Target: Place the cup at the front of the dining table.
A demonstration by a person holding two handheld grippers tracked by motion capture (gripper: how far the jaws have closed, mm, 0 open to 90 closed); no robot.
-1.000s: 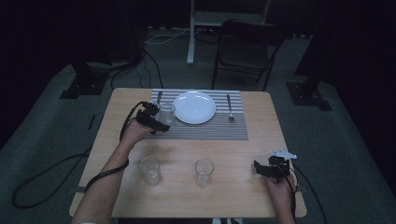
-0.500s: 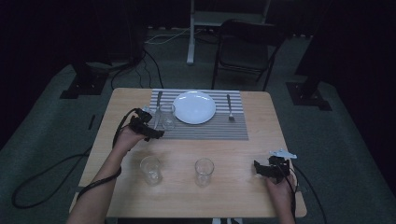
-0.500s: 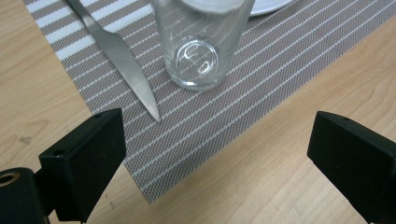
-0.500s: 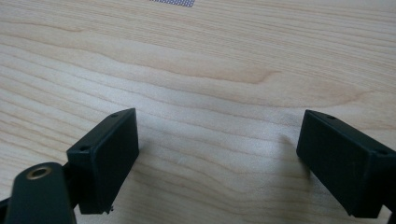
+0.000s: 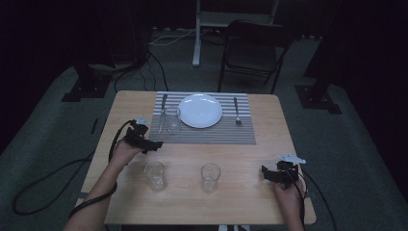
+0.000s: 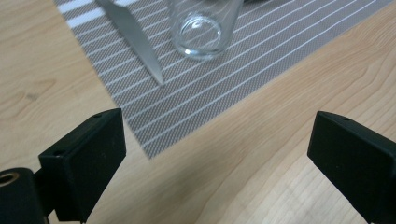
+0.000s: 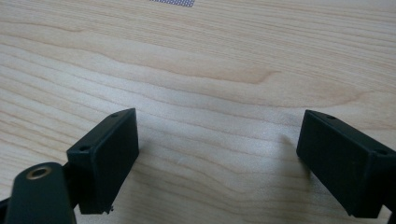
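Both tongs (image 5: pixel 155 144) (image 5: pixel 266 173) gape; knife (image 5: pixel 163 107) lies lengthwise, tip nearward.

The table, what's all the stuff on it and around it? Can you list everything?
table: 1, light wood, centre of the high view
placemat: 1, grey with white stripes, far half of the table
plate: 1, white, middle of the placemat
knife: 1, silver, on the placemat left of the plate
fork: 1, silver, on the placemat right of the plate
glasses: 3, clear; one on the placemat by the knife, two on the bare wood near the person
chair: 1, dark, on the floor beyond the table
left tool: 1, black, open, near the placemat's corner
right tool: 1, black, open, over the table's right near part
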